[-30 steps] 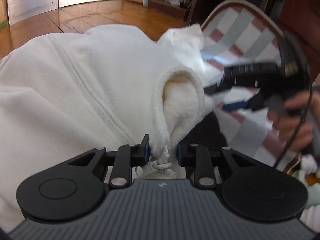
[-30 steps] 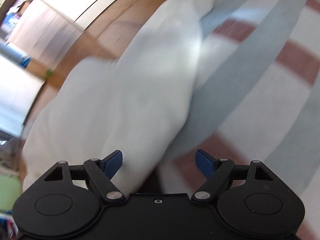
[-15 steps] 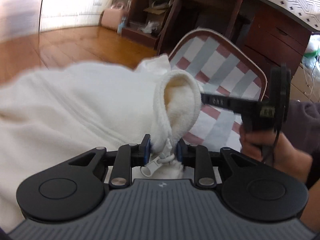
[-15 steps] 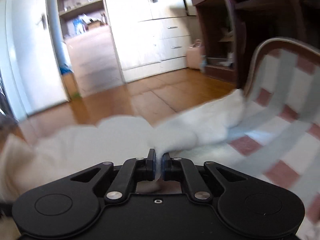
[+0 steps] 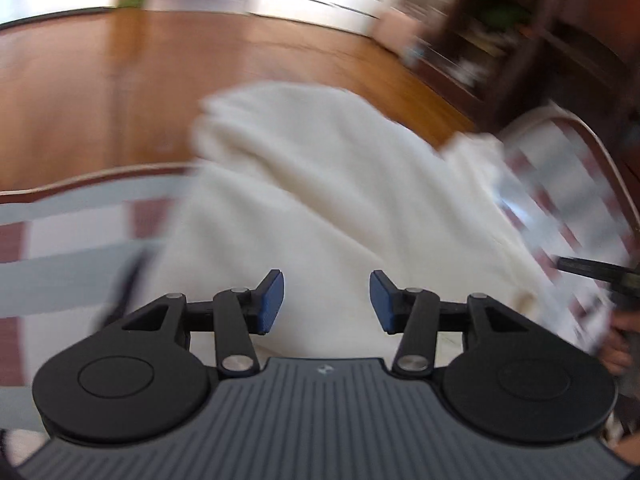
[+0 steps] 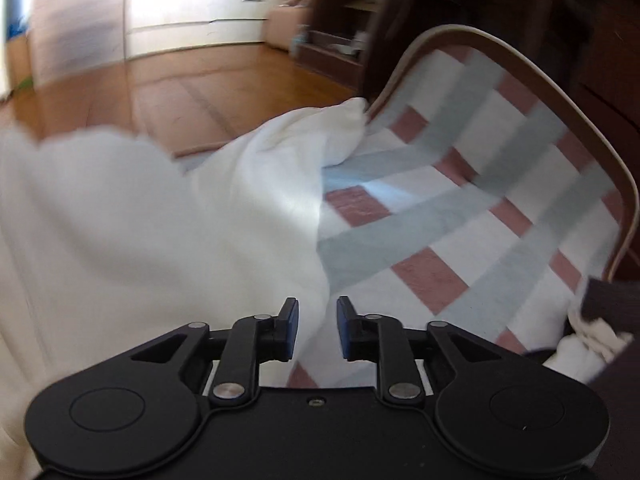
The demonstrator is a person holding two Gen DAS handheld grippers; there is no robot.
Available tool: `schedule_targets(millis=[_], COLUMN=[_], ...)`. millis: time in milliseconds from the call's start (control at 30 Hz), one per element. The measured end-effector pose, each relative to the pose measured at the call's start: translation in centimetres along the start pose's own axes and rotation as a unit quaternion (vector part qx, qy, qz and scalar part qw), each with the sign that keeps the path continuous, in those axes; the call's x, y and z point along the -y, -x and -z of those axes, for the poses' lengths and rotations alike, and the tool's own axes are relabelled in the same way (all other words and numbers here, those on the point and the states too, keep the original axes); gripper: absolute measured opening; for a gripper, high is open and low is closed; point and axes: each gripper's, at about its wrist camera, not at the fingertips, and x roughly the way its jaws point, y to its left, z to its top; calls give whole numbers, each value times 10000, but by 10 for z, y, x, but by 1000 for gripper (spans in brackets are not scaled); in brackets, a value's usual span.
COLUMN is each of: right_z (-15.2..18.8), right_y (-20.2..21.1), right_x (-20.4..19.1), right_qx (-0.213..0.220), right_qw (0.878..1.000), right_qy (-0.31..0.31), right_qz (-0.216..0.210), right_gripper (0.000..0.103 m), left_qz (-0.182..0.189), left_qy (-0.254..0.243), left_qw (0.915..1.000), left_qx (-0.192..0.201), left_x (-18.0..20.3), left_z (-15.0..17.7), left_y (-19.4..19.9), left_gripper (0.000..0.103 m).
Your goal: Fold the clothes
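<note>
A white fleece garment [image 5: 320, 200] lies bunched on a checked mat [image 5: 60, 240] on the floor. My left gripper [image 5: 327, 302] hovers over its near part with its jaws opening; the blue pads [image 5: 272, 300] stand wide apart and pinch nothing. In the right wrist view the same garment [image 6: 160, 220] fills the left side. My right gripper [image 6: 318, 328] sits at the garment's edge, jaws opening. A fold of cloth shows in the narrow gap, and the pads do not press on it. The right gripper [image 5: 592, 270] and the hand holding it [image 5: 616, 344] show at the left view's right edge.
The mat [image 6: 460, 200] has white, grey-blue and red-brown squares and a brown rim [image 6: 580, 120]. Wooden floor [image 6: 200, 92] lies beyond it. Dark wooden shelving [image 6: 440, 8] stands at the back right and white drawers [image 6: 200, 0] at the back.
My left gripper has let go of the garment's zipper end and pulled away, its jaws now wide. My right gripper, shut on the cloth half a second ago, has parted its jaws.
</note>
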Motion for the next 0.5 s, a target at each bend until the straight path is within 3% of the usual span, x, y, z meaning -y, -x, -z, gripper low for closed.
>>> schedule_targets(millis=[67, 167, 267, 367, 500], right_z=[-14, -27, -32, -29, -20], right_y=[17, 34, 42, 43, 52], right_x=[0, -25, -74, -129, -187], right_qx=[189, 169, -94, -579, -960], right_qw=[9980, 9841, 9538, 9146, 8839], right_qy=[-158, 25, 643, 1207, 1552], right_qz=[-589, -1769, -2932, -3816, -4306], right_gripper=[27, 41, 42, 42, 42], left_qz=[-474, -914, -879, -677, -649], left_qy=[109, 428, 1113, 1699, 1769], left_qw=[9988, 9949, 9897, 9830, 9814], left_qx=[36, -67, -171, -169, -362], left_x=[-20, -46, -73, -89, -100], left_z=[-3, -5, -3, 4, 10], left_y=[1, -9, -13, -15, -24], left_gripper=[56, 58, 60, 69, 72])
